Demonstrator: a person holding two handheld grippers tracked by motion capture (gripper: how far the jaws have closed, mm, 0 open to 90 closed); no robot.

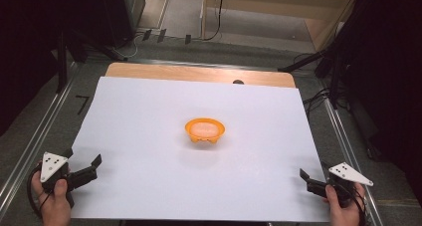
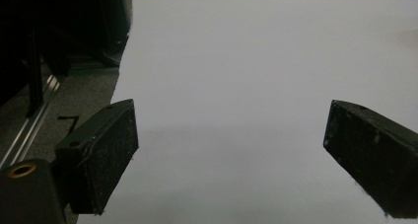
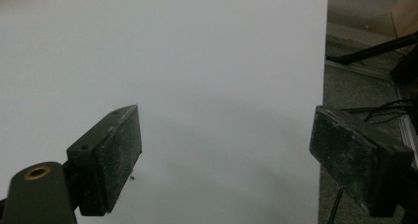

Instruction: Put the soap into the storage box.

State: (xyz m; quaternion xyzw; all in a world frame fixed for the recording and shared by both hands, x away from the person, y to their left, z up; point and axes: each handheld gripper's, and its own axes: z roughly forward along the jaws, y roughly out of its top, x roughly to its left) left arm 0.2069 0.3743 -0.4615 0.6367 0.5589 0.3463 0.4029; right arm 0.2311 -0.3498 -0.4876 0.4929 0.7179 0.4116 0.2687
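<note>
Setting: a dim room with dark stands, cables and a grey floor around a wooden tabletop.
Surface: a large white sheet covers nearly all of the tabletop; a strip of bare wood shows along the far edge.
Orange bowl: upright near the middle of the white sheet, something pale inside it; well apart from both grippers. A sliver of its orange rim shows at the top left corner of the right gripper view.
Left gripper: held in the person's left hand at the near left corner of the sheet, jaws spread wide with nothing between them; the left gripper view shows bare white sheet in the gap.
Right gripper: held in the right hand at the near right corner, over the sheet's edge, jaws likewise spread wide and gripping nothing.
Grey plates: one on top of each gripper.
</note>
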